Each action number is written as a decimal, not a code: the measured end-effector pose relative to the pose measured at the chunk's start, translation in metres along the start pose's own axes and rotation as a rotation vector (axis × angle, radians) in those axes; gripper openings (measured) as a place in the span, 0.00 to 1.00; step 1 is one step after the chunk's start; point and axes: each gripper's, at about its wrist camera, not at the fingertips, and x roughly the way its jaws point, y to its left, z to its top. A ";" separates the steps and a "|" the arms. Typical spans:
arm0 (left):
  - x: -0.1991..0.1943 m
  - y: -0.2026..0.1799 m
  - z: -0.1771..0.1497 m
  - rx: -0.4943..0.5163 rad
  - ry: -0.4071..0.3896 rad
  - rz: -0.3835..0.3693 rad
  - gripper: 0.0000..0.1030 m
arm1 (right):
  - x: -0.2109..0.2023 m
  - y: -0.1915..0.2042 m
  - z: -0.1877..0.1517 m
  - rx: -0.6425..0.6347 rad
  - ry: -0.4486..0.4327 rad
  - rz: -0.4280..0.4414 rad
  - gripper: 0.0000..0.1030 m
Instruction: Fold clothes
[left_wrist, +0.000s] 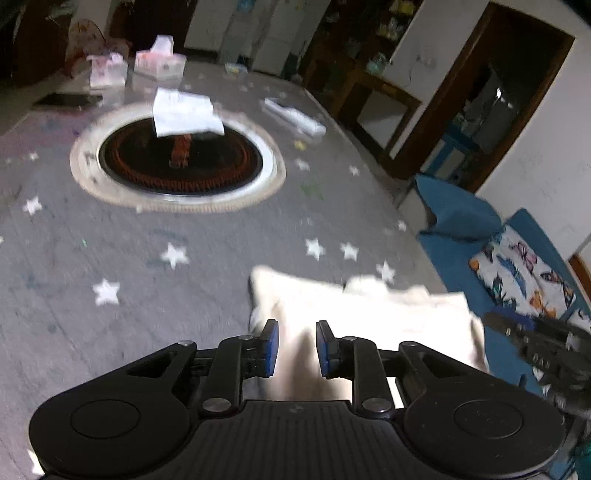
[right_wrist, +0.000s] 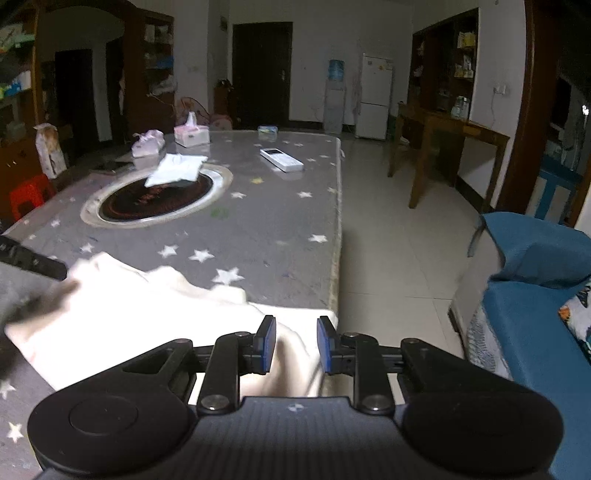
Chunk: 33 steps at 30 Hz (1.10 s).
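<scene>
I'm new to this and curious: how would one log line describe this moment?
task: fold clothes | left gripper: open over cream cloth | right gripper: open over same cloth | cloth: on star-patterned table

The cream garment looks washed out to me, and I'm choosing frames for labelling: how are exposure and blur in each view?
Left wrist view: cream garment overexposed, its edges and the star-patterned tablecloth smeared by motion blur; room dim. Right wrist view: garment blown out near the lens, background sharper, the left gripper blurred at the frame edge; fisheye bends the walls.

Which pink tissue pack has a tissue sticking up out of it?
The tissue box on the right, farther back; a tissue stands up from its top. The soft pack beside it looks crumpled, with nothing standing up.
</scene>
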 end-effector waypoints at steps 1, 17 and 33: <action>0.000 -0.002 0.002 0.003 -0.005 -0.005 0.21 | 0.002 0.000 0.001 0.006 0.005 0.019 0.22; 0.046 -0.020 -0.003 0.086 0.061 0.070 0.22 | 0.036 -0.006 -0.010 0.038 0.037 0.073 0.23; 0.036 -0.040 -0.015 0.104 0.032 0.104 0.36 | 0.000 0.009 -0.016 -0.023 0.012 0.148 0.57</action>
